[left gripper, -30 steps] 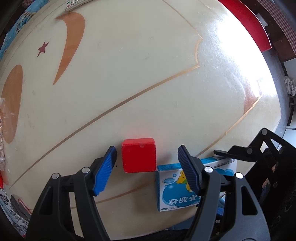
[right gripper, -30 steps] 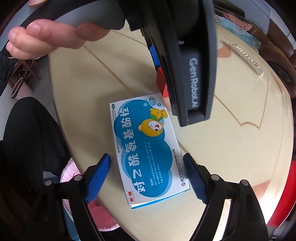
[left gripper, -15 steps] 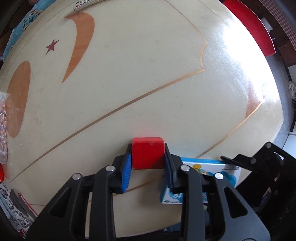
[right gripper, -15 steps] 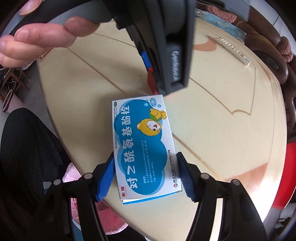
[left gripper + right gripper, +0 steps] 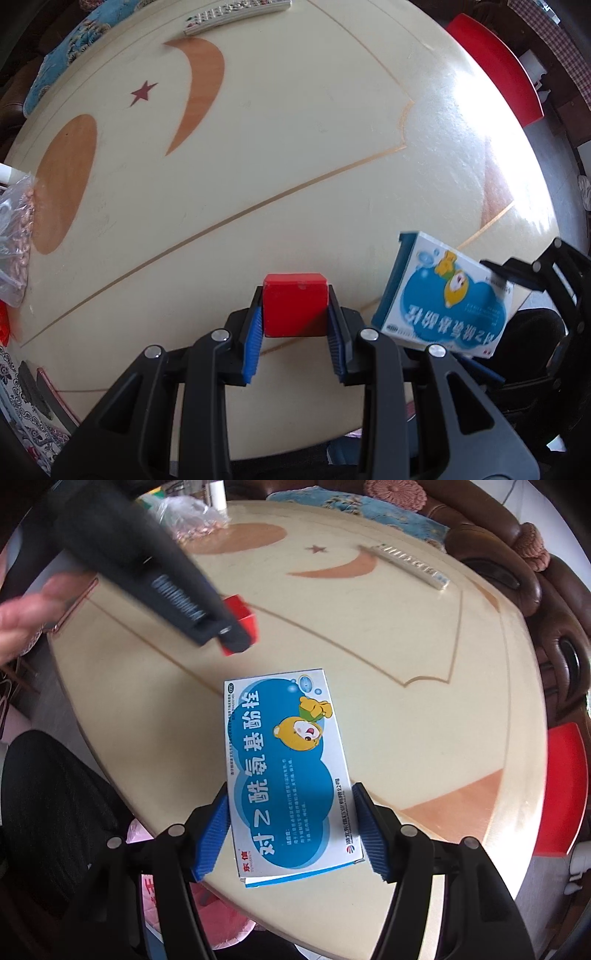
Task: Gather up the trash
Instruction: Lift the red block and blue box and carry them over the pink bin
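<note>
The right gripper [image 5: 290,832] pinches the box [image 5: 286,771] by its long sides; its near end is cut off by the jaws, and its long axis runs away from the camera, above the table [image 5: 406,709]. Beyond, the left gripper [image 5: 295,332] clamps the cube [image 5: 294,309], bottom edge hidden.
</note>
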`<state>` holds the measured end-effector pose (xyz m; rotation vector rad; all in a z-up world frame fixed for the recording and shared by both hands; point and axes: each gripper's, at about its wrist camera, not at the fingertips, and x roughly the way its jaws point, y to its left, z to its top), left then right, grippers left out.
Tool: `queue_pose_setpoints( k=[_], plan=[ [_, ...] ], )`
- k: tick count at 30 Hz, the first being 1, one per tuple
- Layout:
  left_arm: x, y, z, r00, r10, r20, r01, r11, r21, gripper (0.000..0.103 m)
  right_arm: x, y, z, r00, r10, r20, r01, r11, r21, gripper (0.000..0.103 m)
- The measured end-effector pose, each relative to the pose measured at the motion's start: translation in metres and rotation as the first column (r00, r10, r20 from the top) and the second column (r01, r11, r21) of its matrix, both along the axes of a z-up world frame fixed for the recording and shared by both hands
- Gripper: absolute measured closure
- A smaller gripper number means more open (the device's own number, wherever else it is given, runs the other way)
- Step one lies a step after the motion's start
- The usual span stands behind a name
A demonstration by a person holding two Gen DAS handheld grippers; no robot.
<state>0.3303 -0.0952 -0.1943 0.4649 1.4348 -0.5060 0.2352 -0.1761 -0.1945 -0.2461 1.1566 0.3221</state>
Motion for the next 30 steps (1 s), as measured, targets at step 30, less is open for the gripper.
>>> queue_pose_setpoints(
  k=[30],
  plan=[
    [-0.168, 0.069, 0.102, 0.97, -0.06, 0.237, 0.076, 0.996, -0.057, 0.072, -0.121, 0.032, 0.129, 0.973, -0.052, 0.225, 0.055, 0.998, -0.01, 0.041]
  ],
)
